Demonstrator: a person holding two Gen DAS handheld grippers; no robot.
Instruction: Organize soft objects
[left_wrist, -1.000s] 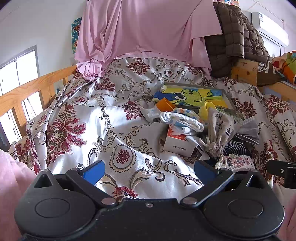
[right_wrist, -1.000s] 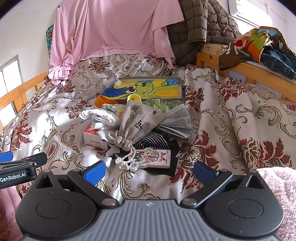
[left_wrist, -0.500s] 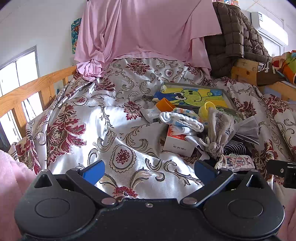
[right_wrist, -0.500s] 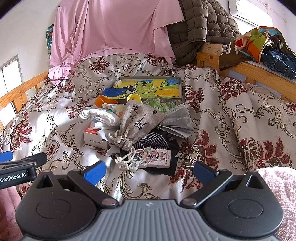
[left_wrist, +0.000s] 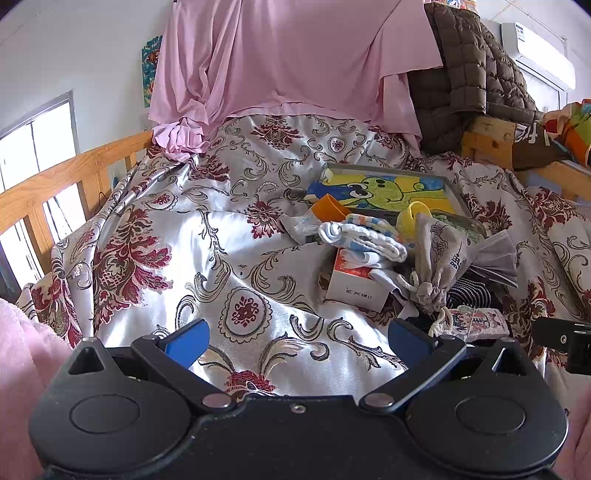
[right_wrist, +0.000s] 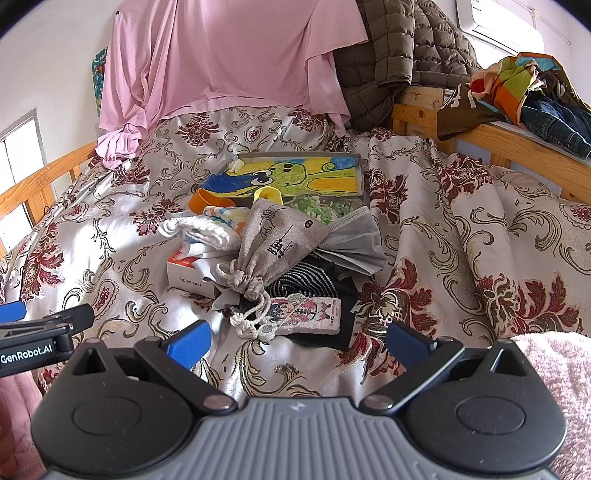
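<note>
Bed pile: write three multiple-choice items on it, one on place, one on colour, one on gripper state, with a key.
1. The grey drawstring pouch lies:
A. on the pile's other items
B. on the wooden rail
C. inside the tray

2. The face mask is:
A. pink
B. grey
C. yellow

3. The right hand-held gripper is:
A. shut on a sock
B. shut, empty
C. open, empty

Key: 1 A, it rests across the small box and dark striped sock. 2 B, grey pleats show. 3 C, blue pads stand wide apart, nothing between.
</note>
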